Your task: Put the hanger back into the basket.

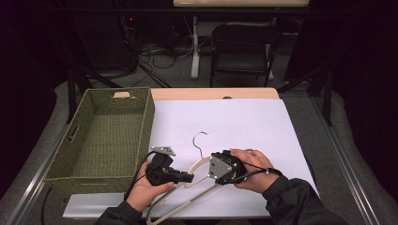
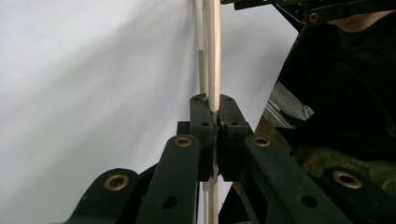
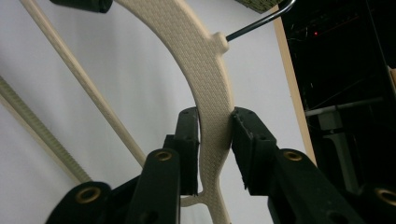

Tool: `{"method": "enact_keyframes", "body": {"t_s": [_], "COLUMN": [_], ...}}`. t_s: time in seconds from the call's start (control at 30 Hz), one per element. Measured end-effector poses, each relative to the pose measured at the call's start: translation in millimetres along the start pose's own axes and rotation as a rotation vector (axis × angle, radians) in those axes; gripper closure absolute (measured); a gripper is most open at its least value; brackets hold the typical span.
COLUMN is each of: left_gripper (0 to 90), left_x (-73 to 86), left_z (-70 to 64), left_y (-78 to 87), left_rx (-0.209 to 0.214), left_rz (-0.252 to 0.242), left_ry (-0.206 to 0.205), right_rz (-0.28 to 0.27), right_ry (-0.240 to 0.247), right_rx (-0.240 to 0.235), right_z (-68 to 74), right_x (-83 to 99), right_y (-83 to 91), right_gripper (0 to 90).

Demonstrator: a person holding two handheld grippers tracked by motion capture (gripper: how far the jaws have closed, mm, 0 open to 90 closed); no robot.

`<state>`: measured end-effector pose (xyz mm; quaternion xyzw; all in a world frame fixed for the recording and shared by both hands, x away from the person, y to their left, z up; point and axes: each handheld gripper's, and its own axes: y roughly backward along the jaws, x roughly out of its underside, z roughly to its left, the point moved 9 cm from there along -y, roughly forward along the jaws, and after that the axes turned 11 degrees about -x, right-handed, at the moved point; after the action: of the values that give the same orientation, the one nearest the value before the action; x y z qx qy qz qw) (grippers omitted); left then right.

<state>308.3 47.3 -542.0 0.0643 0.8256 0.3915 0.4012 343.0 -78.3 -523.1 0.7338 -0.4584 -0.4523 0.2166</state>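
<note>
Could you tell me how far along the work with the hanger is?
Done: both tongs have gripped the hanger, the left tongs shut on its thin bar, the right tongs clamped on its curved shoulder. In hand: the hanger is held at the near edge of the white sheet. Left: it has not gone anywhere yet; the basket, a likely destination, holds nothing.

The table holds one hanger (image 1: 199, 176) and one woven basket (image 1: 101, 136). Two grippers (one per hand) are there: the left gripper (image 1: 190, 177) and right gripper (image 1: 213, 169). One folding chair (image 1: 241, 47) stands behind.
</note>
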Motion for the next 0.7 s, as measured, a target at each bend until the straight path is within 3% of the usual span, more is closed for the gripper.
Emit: {"method": "enact_keyframes", "body": {"t_s": [0.07, 0.13, 0.17, 0.27, 0.53, 0.7], "left_gripper": [87.4, 87.4, 87.4, 87.4, 87.4, 87.4], "left_x": [-0.6, -1.0, -1.5, -2.8, -9.0, -17.1], "left_z": [0.8, 2.7, 3.7, 6.7, 9.5, 7.3], "left_y": [1.3, 3.7, 4.9, 11.0, 28.6, 55.1], "left_rx": [-0.015, -0.033, -0.038, -0.069, -0.121, -0.164], "left_rz": [-0.013, -0.025, -0.034, -0.063, -0.130, -0.183], "left_ry": [-0.001, 0.000, 0.001, 0.012, 0.035, 0.028], "right_rz": [-0.014, -0.031, -0.031, -0.082, -0.116, -0.144], "right_ry": [-0.004, -0.057, -0.057, -0.128, -0.194, -0.218], "right_rx": [0.002, 0.019, 0.019, 0.026, 0.068, 0.093], "right_z": [-1.8, -6.0, -6.0, -9.8, -10.4, -10.7], "right_x": [-1.1, -0.5, -0.5, 1.9, 16.4, 22.9], "right_y": [0.7, 6.1, 6.1, 13.7, 29.3, 39.7], "right_gripper": [65.8, 59.5, 59.5, 55.6, 52.6, 51.0]}}
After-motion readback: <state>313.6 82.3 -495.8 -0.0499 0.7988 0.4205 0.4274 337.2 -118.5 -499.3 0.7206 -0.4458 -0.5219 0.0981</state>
